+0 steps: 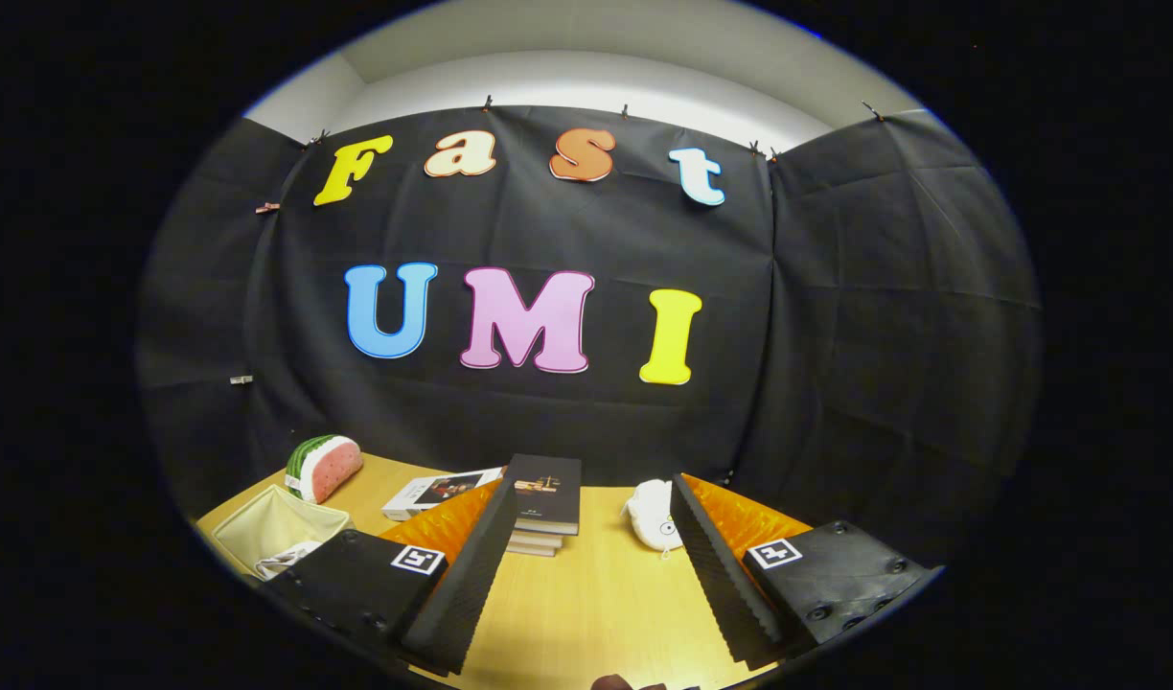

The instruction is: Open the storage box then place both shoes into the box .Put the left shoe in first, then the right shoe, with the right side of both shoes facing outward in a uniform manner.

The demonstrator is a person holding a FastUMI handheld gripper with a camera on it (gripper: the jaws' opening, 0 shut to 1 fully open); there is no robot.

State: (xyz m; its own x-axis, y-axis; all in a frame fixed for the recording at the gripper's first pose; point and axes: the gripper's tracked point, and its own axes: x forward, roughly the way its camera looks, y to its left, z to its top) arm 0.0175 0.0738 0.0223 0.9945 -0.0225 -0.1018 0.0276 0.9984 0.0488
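Gripper (pixel 586 565) hangs over the bare yellow wooden table (pixel 586 604), black ribbed fingers (pixel 467 575) spread wide, holding nothing. Just beyond them: stacked dark books (pixel 545 503) and a white rounded object (pixel 655 515).

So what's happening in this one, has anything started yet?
Nothing is being handled yet. The gripper is held above a wooden table with its fingers spread wide and nothing between them. Just beyond the fingers sits a stack of dark books and a white shoe. Off to the left are a beige fabric box, a watermelon-slice pillow and a magazine. No shoe is in the box as far as can be seen.
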